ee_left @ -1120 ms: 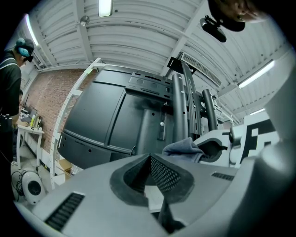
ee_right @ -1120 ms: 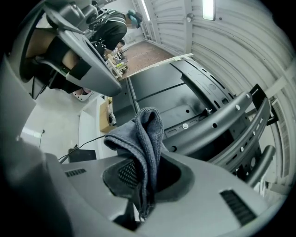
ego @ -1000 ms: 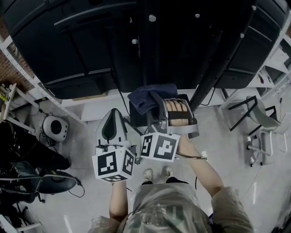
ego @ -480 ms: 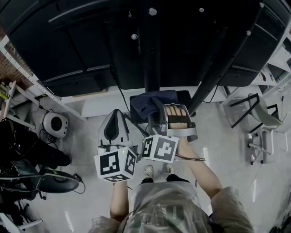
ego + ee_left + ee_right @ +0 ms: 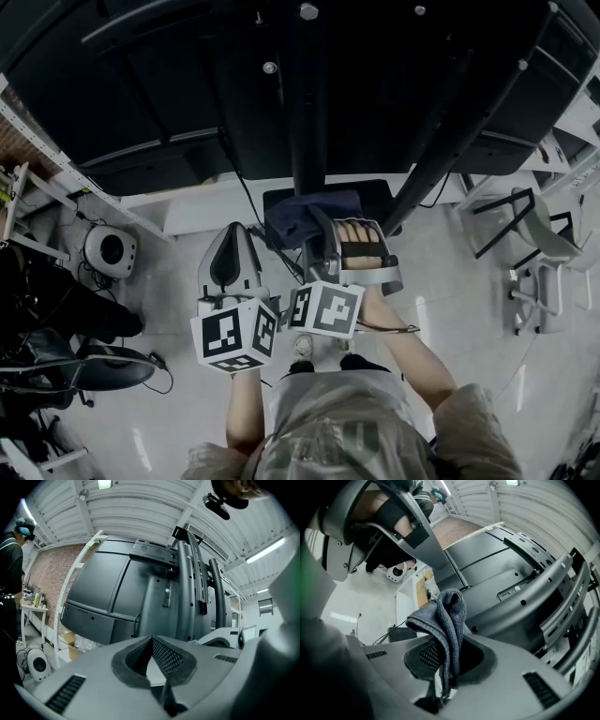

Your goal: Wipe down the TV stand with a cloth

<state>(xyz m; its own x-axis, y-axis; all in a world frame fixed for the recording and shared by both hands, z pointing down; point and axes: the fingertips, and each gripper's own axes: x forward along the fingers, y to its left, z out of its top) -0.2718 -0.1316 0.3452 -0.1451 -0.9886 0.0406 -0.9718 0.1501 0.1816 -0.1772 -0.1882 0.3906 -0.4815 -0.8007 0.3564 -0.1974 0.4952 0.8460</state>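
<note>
– Looking for the cloth [image 5: 298,214]? It is bunched at the tips of the right gripper [image 5: 315,225], clamped between its jaws.

– And where does the TV stand [image 5: 309,122] lie from there?

– Straight ahead of those tips. From the head view, the cloth hangs over the black base plate [image 5: 377,191], right at the foot of the upright column. That column's long axis runs away from the cloth, up toward the TV back [image 5: 141,94]. My guess is that a wipe would travel along that line.

– So the right side is the nearer one?

– Clearly. The left gripper [image 5: 231,234] sits just beside it, a little farther from the column. Its jaws are closed together with nothing between them.

– Does any view settle whether the cloth touches the stand?

– Not for certain. The head view gives the layout over the base but hides the grip. The right gripper view shows the grip plainly, with a folded grey-blue cloth drooping over one jaw. The left gripper view alone shows the mounting rails [image 5: 197,573] climbing the TV's rear.
</note>
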